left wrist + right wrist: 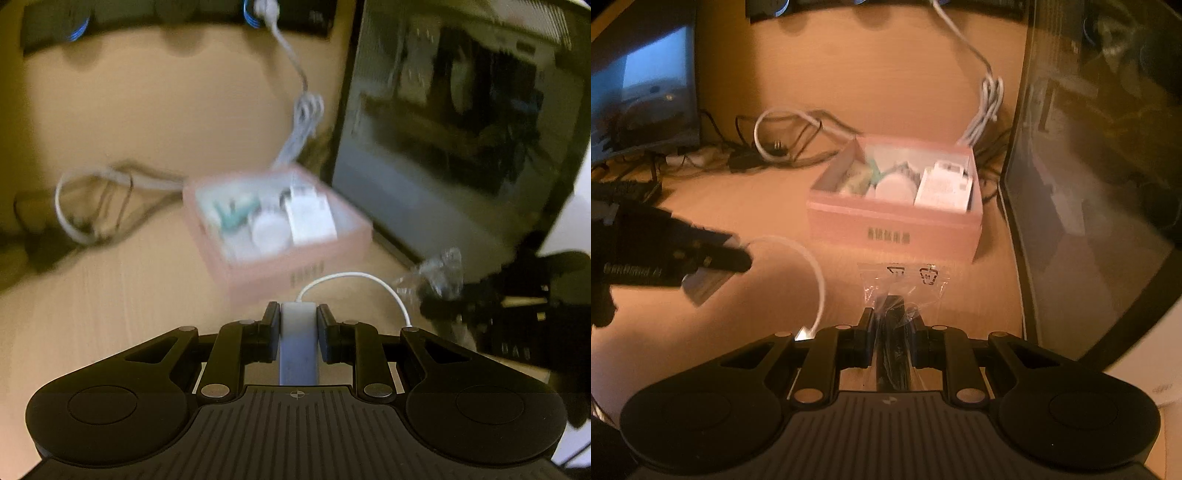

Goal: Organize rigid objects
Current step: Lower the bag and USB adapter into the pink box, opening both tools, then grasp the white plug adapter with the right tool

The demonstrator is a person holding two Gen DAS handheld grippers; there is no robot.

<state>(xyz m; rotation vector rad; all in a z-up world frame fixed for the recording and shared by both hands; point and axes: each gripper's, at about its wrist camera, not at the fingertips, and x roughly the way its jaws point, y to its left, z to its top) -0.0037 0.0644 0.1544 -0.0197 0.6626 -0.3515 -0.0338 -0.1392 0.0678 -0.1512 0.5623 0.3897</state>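
A small white block-shaped charger (298,325), smooth hard plastic with a thin white cable (354,284) looping from it, is pinched in the left gripper (297,332) above the tabletop (129,295), just short of the pink cardboard box (295,273). It is best carried over the rim, lowered into free space, with the cable kept from snagging. A crinkly clear plastic bag (903,284) holding something dark is clamped in the right gripper (893,332). White items already fill much of the box.

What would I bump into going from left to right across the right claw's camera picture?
Blue-lit screen → left claw holding a white block → pink box → big dark monitor.
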